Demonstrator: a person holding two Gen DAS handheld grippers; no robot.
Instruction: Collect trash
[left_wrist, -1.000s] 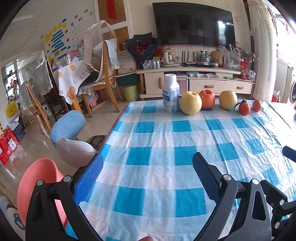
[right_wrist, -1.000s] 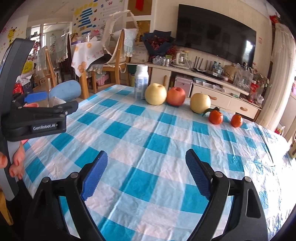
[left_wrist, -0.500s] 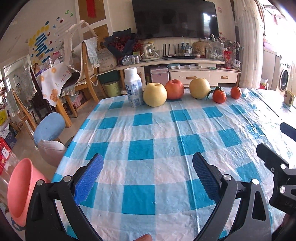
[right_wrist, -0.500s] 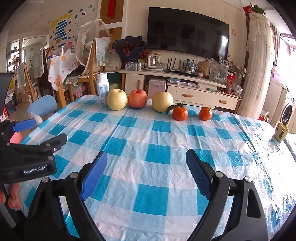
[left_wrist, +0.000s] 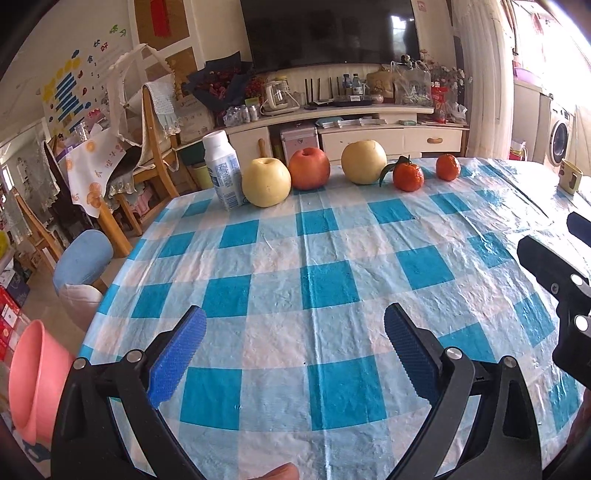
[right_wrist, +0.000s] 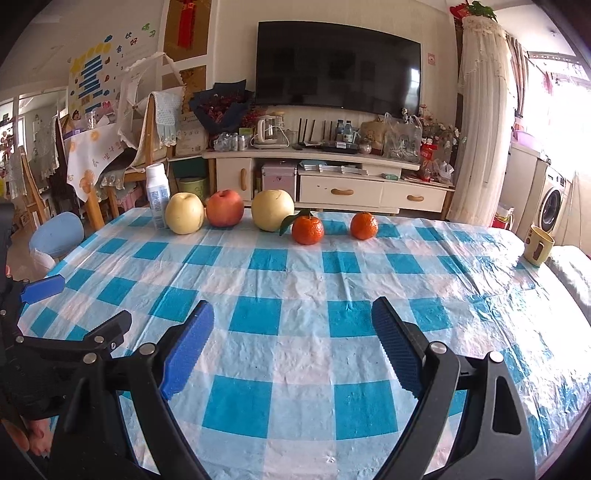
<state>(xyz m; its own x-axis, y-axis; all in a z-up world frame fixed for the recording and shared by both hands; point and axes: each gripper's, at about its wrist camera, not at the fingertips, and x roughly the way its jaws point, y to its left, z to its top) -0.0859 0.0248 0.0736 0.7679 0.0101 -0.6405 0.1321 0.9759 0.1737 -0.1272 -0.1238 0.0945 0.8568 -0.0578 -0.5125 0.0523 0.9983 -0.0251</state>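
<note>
A white plastic bottle (left_wrist: 223, 171) (right_wrist: 157, 196) with a blue label stands upright at the far left edge of the table, touching a yellow apple (left_wrist: 266, 181) (right_wrist: 184, 213). My left gripper (left_wrist: 295, 336) hovers open over the near part of the blue-checked tablecloth (left_wrist: 325, 284), nothing between its blue pads. My right gripper (right_wrist: 293, 330) is also open and empty over the cloth (right_wrist: 295, 280), level with the left one; part of it shows at the right edge of the left wrist view. Both are well short of the bottle.
A red apple (right_wrist: 224, 208), a yellow pear (right_wrist: 272, 209) and two tangerines (right_wrist: 307, 229) (right_wrist: 364, 225) line the far edge. A yellow mug (right_wrist: 538, 246) stands far right. A pink bin (left_wrist: 35, 380) and blue stool (left_wrist: 82, 256) lie left of the table.
Both views have swung toward the right across the table, so the bottle and fruit row slid leftward. Both grippers stayed open, and the mug has come into sight.
</note>
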